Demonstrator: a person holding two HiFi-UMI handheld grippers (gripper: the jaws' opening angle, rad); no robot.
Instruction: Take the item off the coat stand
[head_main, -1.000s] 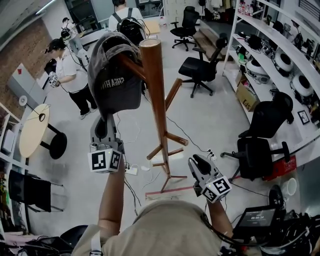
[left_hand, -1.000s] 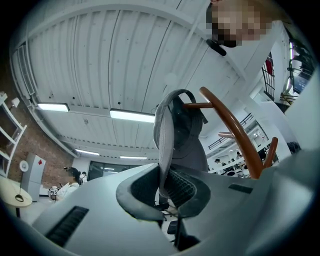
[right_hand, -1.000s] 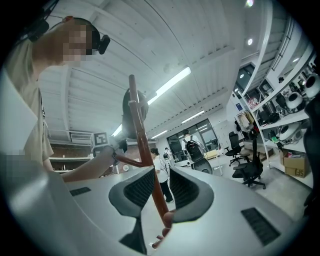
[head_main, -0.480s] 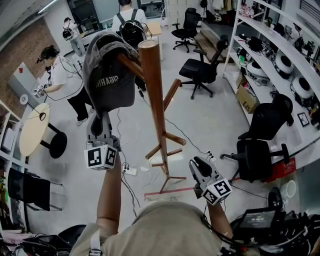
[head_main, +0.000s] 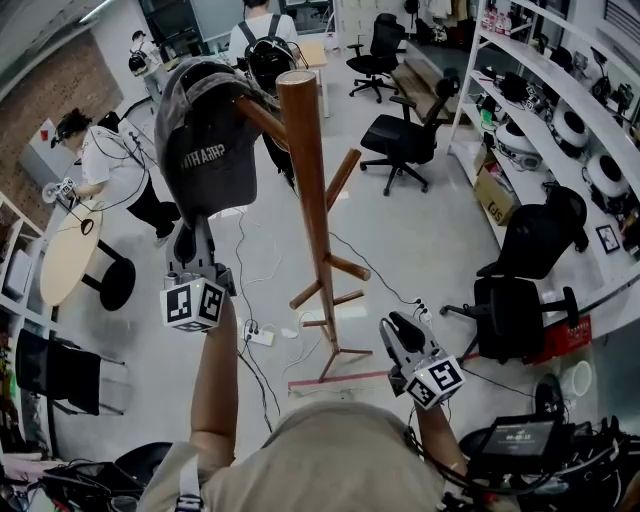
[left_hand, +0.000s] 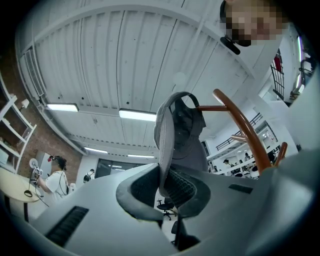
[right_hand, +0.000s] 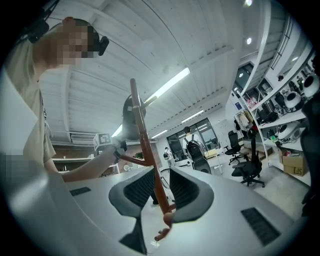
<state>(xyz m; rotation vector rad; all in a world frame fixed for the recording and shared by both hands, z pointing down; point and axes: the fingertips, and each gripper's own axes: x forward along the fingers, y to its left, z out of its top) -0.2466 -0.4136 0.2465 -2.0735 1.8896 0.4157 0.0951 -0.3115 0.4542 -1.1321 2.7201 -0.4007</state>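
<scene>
Behind cap (head_main: 208, 140) edge, left gripper (head_main: 192, 232) tips

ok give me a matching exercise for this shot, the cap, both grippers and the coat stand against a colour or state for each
Things:
1. cap
2. left gripper
3. right gripper
4. coat stand

States:
a. jaws apart, nothing held
b. grey, hanging up high
c. brown wood, upright
d. shut on a fabric edge

Pairs: 1-b, 2-d, 3-a, 4-c
</scene>
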